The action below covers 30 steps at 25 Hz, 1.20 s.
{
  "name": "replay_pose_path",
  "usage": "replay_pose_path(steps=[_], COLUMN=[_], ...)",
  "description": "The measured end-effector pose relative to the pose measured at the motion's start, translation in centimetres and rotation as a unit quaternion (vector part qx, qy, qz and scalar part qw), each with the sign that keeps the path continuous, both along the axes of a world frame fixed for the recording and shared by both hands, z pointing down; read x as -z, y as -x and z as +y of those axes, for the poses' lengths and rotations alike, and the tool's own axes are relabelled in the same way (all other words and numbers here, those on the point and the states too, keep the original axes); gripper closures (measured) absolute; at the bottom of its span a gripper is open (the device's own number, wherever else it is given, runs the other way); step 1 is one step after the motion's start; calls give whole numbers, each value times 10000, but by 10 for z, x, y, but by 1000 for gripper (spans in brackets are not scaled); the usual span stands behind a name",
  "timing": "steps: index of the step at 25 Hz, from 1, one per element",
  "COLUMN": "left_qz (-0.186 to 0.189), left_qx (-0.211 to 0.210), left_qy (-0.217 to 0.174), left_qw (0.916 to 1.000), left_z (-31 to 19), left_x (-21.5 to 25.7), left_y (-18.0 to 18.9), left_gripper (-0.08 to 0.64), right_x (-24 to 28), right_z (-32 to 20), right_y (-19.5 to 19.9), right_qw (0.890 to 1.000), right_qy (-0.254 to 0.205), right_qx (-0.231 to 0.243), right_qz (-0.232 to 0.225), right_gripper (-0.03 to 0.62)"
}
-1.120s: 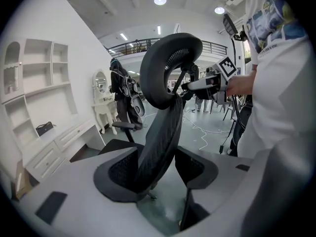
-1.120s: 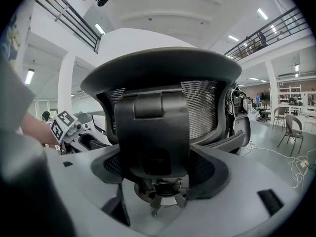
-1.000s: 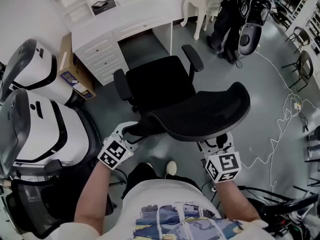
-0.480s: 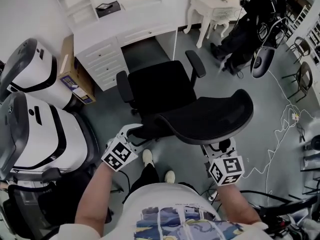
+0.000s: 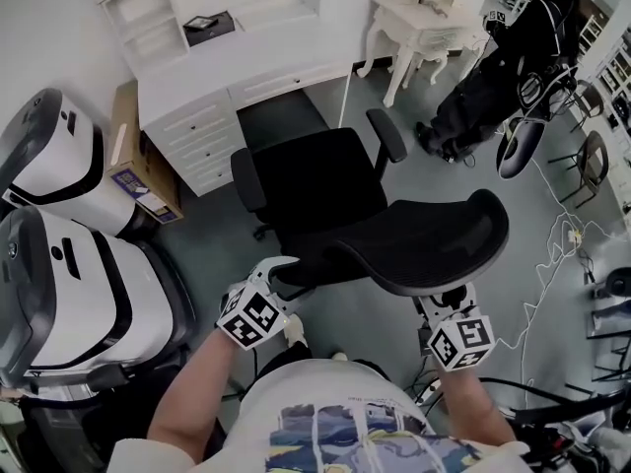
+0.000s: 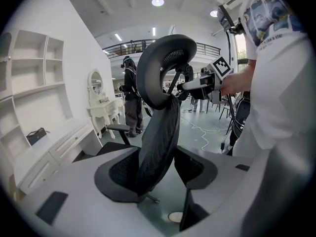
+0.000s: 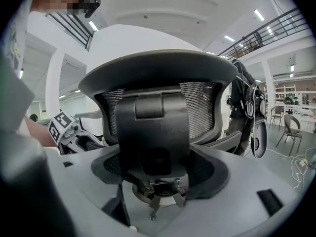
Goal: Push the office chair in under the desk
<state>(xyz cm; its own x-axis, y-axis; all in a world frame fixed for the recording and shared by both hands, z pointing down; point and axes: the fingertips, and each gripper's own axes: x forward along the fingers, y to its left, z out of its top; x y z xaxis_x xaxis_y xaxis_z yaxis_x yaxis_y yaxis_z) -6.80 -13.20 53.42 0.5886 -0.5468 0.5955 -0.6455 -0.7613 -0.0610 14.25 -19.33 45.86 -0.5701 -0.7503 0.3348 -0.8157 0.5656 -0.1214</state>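
Since the earlier frame, the office chair has rolled a little nearer the white desk. Both grippers have slid rightward in the frame with it.

In the head view the chair stands at the centre. Its seat lies just short of the desk's kneehole in the upper middle, not yet under it. The mesh backrest spreads toward the lower right. The left gripper meets the backrest's left edge at lower centre-left. The right gripper sits under the backrest's lower rim at lower right. Two white pod-shaped machines fill the left side, and a cardboard box stands between them and the desk. A white dressing table stands at upper right.

In the left gripper view the jaws are spread apart, not clenched. The backrest's side edge runs down between them, close against the jaw at frame left. Floor shows between the edge and the other jaw. The right gripper appears at upper right, beyond the backrest.

In the right gripper view the jaws are likewise spread wide, straddling the backrest's central spine. Whether the pads touch the spine cannot be told. The left gripper shows at middle left.
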Motion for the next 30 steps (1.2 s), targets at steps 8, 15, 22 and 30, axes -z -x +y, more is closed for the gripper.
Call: replay_pose_path(steps=[8, 15, 22, 30], left_qz=[-74, -68, -66, -111], left_qx=[-88, -124, -164, 11], left_qy=[-59, -101, -36, 24], left_qw=[9999, 9998, 9998, 9999], left_z=[-37, -71, -104, -140], left_x=[0, -1, -3, -4], left_y=[23, 41, 39, 37], left_gripper=[325, 327, 334, 334], right_x=[0, -2, -3, -2], right_z=[-30, -63, -103, -146], right_y=[21, 41, 40, 40], right_qw=[10000, 10000, 9999, 9997], right_qy=[-25, 0, -26, -18], right_qx=[-51, -39, 95, 253], right_qz=[-15, 1, 24, 22], right_gripper=[247, 247, 247, 247])
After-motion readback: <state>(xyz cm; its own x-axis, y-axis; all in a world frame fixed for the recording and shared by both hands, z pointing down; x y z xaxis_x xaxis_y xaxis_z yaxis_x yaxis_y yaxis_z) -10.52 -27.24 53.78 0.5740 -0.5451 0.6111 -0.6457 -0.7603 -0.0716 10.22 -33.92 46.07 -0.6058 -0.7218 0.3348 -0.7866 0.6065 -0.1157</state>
